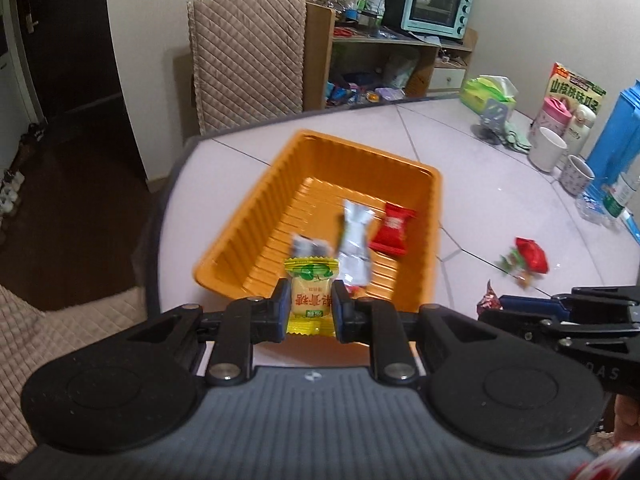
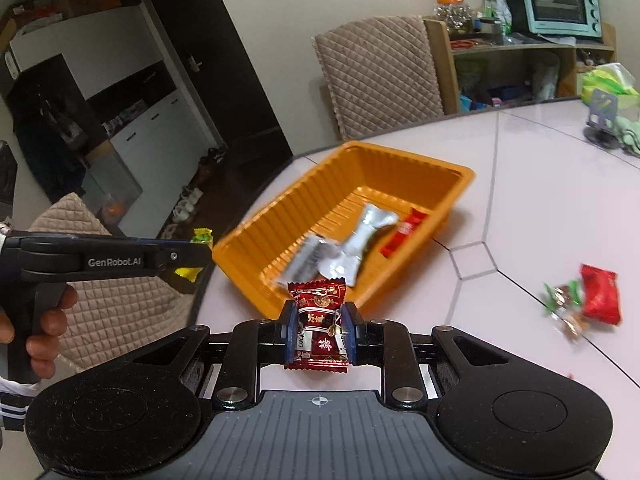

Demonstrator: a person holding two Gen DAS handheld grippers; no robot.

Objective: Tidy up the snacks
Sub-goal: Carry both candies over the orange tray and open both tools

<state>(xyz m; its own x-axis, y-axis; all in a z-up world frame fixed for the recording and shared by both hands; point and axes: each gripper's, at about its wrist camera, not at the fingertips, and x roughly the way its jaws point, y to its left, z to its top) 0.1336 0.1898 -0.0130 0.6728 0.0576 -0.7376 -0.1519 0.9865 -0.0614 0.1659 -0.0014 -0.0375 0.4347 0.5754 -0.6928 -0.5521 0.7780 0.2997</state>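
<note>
An orange ribbed tray [image 1: 256, 204] [image 2: 256, 220] stands on the pale table and holds a silver packet [image 1: 354, 236] [image 2: 360, 240], a red packet [image 1: 392, 226] [image 2: 402, 232] and a dark grey packet [image 1: 306, 246] [image 2: 306, 258]. My left gripper [image 1: 310, 306] is shut on a yellow candy [image 1: 308, 292] just short of the tray's near rim. My right gripper [image 2: 318, 332] is shut on a dark red candy [image 2: 318, 320], also at the tray's near edge. In the right wrist view the left gripper [image 2: 192, 252] shows from the side with the yellow candy [image 2: 202, 236].
A red packet [image 1: 532, 254] [image 2: 600, 294] and a green-wrapped sweet [image 1: 514, 260] [image 2: 562, 304] lie loose on the table to the right of the tray. Mugs [image 1: 546, 148], a blue box [image 1: 616, 132] and tissues [image 1: 488, 92] crowd the far right. A quilted chair [image 1: 248, 52] stands behind the table.
</note>
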